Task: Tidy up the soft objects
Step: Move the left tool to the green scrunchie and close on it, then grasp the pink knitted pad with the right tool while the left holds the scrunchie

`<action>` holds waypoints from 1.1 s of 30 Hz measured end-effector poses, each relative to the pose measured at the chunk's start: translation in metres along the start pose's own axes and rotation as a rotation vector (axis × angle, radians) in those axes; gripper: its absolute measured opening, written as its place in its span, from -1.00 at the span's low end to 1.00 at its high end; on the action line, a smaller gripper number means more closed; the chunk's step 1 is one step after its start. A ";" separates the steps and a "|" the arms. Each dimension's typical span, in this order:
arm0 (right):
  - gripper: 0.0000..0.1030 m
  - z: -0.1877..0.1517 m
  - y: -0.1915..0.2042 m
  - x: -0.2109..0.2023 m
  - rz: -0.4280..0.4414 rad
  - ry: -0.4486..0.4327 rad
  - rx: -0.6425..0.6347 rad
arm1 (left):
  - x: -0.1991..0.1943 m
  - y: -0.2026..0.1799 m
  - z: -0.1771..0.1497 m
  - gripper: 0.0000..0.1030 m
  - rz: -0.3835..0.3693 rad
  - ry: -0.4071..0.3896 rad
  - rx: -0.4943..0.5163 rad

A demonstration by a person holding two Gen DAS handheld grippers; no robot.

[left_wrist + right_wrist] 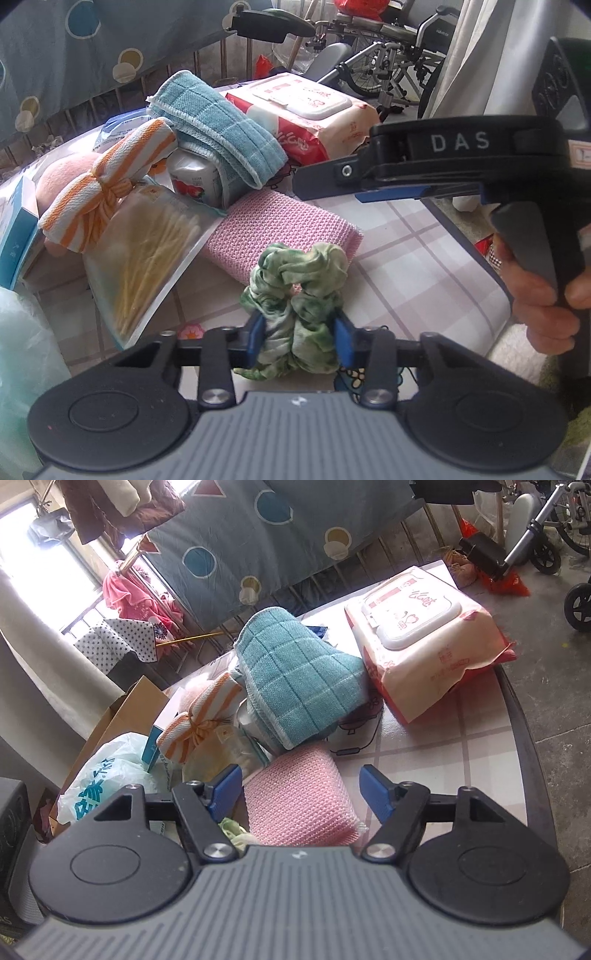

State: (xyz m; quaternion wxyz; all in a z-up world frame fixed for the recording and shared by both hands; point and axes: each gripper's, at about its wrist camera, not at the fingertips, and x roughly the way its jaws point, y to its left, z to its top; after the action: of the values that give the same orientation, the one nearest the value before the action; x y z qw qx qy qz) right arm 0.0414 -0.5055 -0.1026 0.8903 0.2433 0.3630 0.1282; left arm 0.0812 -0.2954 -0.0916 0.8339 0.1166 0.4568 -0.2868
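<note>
My left gripper (300,338) is shut on a green tie-dye scrunchie (299,291), held just above the checked tablecloth (417,251). Behind it lies a pink knitted sponge cloth (273,229), also in the right wrist view (299,794). A folded teal cloth (218,122) leans over a can, and an orange-striped white cloth tied in a bow (107,188) lies on the pile at left. My right gripper (301,794) is open above the pink cloth; it shows from the side in the left wrist view (314,181).
A pack of wet wipes (424,635) lies at the far right of the table. A bag of cotton swabs (147,254), a can (195,181), a blue box (18,236) and a plastic bag (110,775) crowd the left. The table edge (524,746) runs along the right.
</note>
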 end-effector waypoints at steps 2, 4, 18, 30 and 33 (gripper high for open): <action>0.47 0.001 0.003 0.002 -0.009 0.017 -0.017 | -0.006 0.001 -0.004 -0.48 0.016 -0.005 0.002; 0.56 0.003 0.008 0.006 -0.017 0.043 -0.045 | -0.013 0.004 -0.009 -0.55 0.031 -0.007 -0.008; 0.17 -0.017 0.043 0.042 -0.103 0.212 -0.252 | -0.046 0.037 -0.045 -0.65 0.052 0.001 -0.112; 0.53 -0.032 0.037 -0.012 -0.176 0.207 -0.228 | -0.057 0.049 -0.055 0.15 -0.045 -0.051 -0.142; 0.70 -0.033 0.048 -0.015 -0.195 0.182 -0.263 | -0.055 0.050 -0.051 0.36 -0.043 -0.055 -0.146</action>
State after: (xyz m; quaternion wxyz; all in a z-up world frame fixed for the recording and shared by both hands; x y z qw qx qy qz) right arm 0.0050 -0.4591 -0.0893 0.8862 0.0760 0.4438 0.1093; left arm 0.0521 -0.2109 -0.0777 0.8462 0.0374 0.4557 -0.2736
